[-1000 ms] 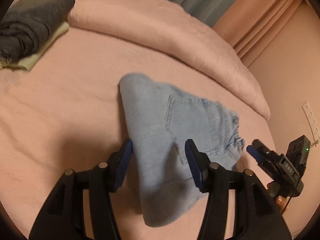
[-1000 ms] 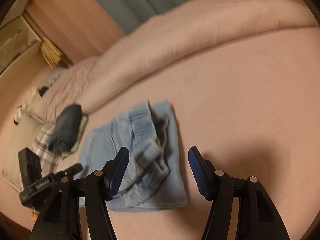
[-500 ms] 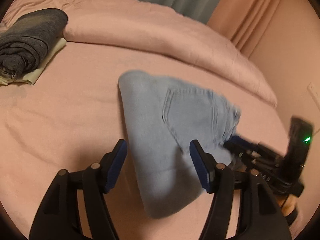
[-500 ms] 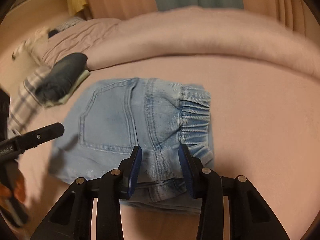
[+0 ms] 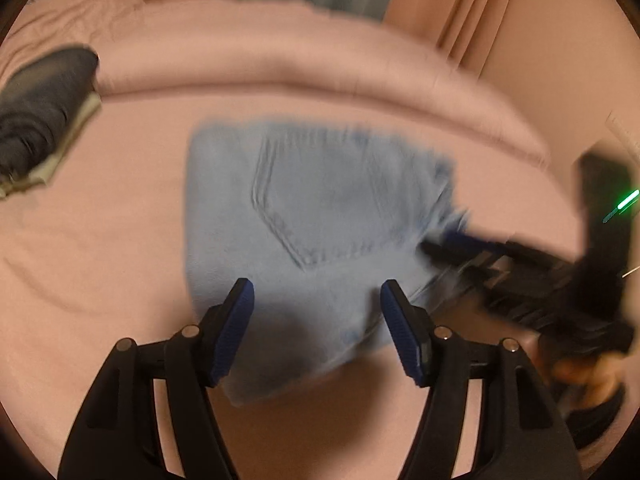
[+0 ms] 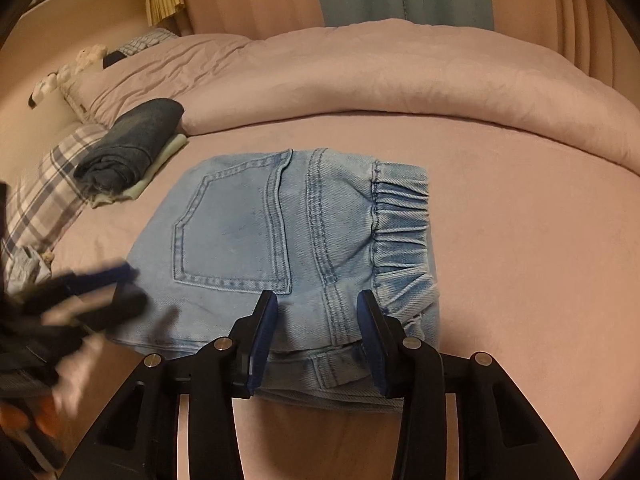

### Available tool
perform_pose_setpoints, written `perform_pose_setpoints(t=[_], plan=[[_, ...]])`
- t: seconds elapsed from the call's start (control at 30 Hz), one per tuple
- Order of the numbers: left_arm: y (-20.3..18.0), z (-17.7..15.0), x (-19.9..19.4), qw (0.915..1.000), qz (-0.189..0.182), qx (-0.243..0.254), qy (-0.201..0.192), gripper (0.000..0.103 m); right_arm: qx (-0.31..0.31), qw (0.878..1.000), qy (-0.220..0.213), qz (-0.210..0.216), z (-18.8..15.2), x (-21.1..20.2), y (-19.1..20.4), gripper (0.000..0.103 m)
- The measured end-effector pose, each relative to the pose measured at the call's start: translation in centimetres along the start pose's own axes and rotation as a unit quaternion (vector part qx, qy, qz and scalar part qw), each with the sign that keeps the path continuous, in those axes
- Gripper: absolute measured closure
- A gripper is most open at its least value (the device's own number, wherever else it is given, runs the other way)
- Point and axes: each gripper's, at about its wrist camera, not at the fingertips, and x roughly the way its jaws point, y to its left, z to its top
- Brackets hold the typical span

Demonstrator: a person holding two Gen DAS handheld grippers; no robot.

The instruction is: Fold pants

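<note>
Folded light blue jeans [image 6: 256,232] lie flat on the pink bed sheet [image 6: 520,280], back pocket up, with the elastic waistband at the right. My right gripper [image 6: 317,298] stands over their near edge beside the waistband. Its jaws are partly apart, flat denim shows between them, and no pinch is visible. In the blurred left wrist view the same jeans [image 5: 320,200] lie ahead. My left gripper [image 5: 317,286] hovers open over their near corner, holding nothing. The right gripper [image 5: 452,240] reaches the jeans' right edge. The left gripper [image 6: 128,286] is a blur at the jeans' left.
Dark folded jeans [image 6: 132,144] rest on a pale cloth at the back left. A rolled pink duvet [image 6: 400,80] runs along the far side. A plaid pillow [image 6: 44,192] lies at the left. Curtains hang behind. A hand [image 5: 580,372] holds the right gripper.
The right gripper rolled level, came in onto the jeans' near edge by the waistband and narrowed its jaws. The left gripper rolled, moved in over the jeans and opened a little wider.
</note>
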Motion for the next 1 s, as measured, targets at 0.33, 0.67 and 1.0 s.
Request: perform_pose_setpoints(t=[0.33, 0.67, 1.0], plan=[[-0.5, 1.1, -3.8, 0.9996, 0.023, -0.008, -0.010, 0.016, 0.014, 0.999, -0.002, -0.030, -0.4, -4.7, 1.1, 0.045], [-1.9, 0.5, -8.9, 0.9988, 0.039, -0.026, -0.015, 0.001, 0.029, 0.999, -0.015, -0.030, -1.1, -9.1, 2.4, 0.026], [-2.0, -0.2, -14.3, 0.9948, 0.073, -0.064, -0.030, 0.001, 0.033, 0.998, -0.026, -0.049, -1.2, -13.5, 3.8, 0.012]])
